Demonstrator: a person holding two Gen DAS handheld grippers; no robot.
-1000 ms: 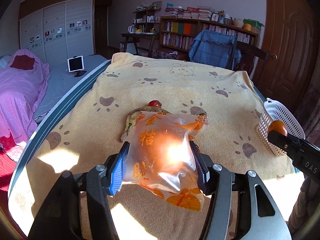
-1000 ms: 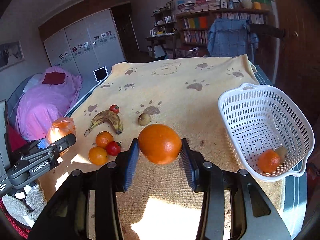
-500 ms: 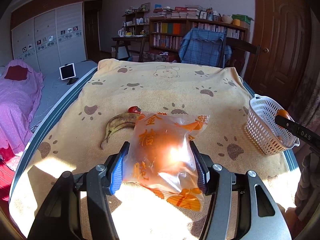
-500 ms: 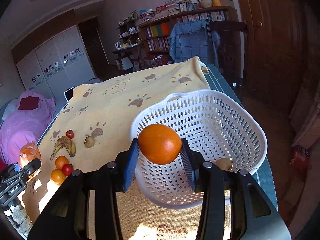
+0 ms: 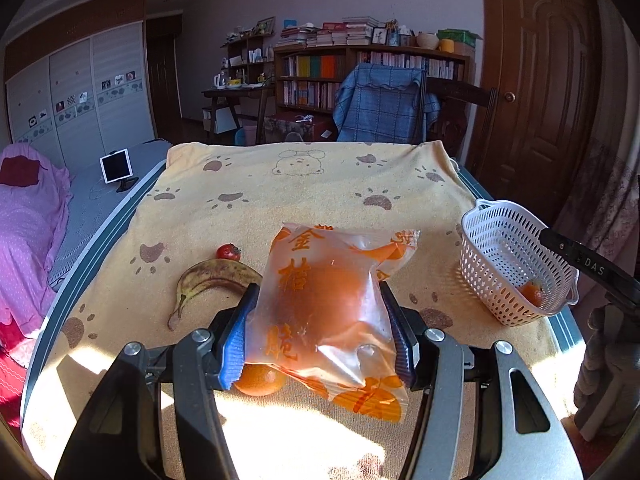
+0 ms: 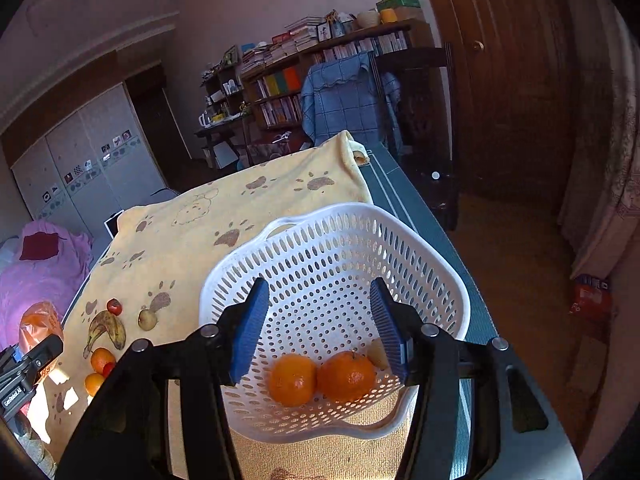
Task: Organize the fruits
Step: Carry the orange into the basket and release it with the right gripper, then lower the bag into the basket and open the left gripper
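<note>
White basket (image 6: 340, 248) holds two oranges (image 6: 320, 378); more fruit waits on the blanket (image 5: 320, 196).
The right gripper (image 6: 318, 322) has just opened, nothing between its jaws. The left gripper (image 5: 320, 336) squeezes the plastic bag (image 5: 332, 300) of fruit above the banana (image 5: 208, 280); slippery film could slide out and fall.

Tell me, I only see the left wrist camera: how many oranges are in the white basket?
Observer: Two oranges lie touching in the basket.
Operator: Is the right gripper holding anything?
Observer: No, the right gripper has just been opening its jaws; nothing is between them.
Operator: What's behind my bag?
Observer: A small brownish fruit beside the banana.
</note>
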